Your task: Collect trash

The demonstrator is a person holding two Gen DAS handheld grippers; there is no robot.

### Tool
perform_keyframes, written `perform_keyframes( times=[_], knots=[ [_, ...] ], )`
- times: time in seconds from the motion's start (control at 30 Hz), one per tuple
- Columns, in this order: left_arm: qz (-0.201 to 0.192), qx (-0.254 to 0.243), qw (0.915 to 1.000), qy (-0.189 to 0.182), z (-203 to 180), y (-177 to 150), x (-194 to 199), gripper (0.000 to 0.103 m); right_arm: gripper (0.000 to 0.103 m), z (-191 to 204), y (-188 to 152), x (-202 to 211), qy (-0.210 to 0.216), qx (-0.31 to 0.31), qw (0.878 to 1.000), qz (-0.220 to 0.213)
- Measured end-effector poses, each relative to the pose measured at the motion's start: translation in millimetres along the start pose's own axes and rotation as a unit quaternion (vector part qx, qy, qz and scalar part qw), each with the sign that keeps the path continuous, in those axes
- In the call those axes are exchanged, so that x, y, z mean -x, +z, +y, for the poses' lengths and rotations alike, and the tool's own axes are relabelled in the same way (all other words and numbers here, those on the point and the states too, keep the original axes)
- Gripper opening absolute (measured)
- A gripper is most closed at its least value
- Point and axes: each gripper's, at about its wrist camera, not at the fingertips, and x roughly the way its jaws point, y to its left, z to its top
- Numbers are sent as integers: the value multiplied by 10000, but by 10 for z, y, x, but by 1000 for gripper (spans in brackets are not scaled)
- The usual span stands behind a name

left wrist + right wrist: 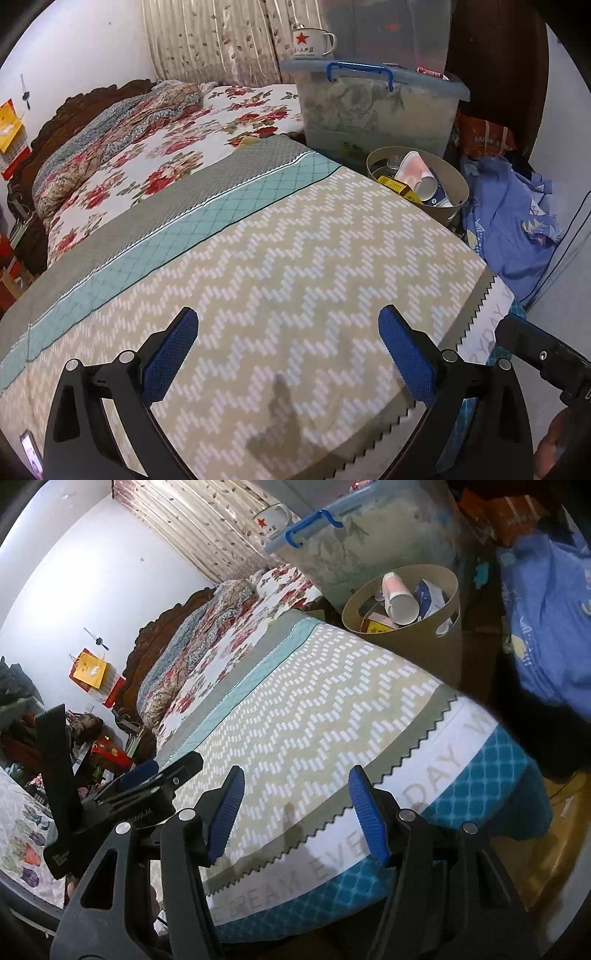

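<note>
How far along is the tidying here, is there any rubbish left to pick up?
It looks nearly done. The tan bin beyond the far edge of the table already holds paper cups and a small yellow box. Nothing is in hand: the left gripper and right gripper are both open and empty over the zigzag tablecloth. No loose rubbish shows on the cloth, only a dark stain.

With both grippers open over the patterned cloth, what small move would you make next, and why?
Probably pull both back and stop: the left gripper and right gripper hold nothing, no trash shows on the cloth, and the bin already holds paper cups.
</note>
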Motion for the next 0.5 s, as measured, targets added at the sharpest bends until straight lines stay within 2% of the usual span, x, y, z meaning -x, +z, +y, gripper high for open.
perform_keyframes(
  times=[0.17, 0.5],
  knots=[
    [-122, 8, 9999, 38, 50, -75, 132, 94, 61, 153, -86, 92, -172, 137, 9997, -123],
    [-403, 10, 9990, 206, 82, -182, 346, 94, 69, 287, -168, 293, -476, 237, 9972, -522]
  ],
)
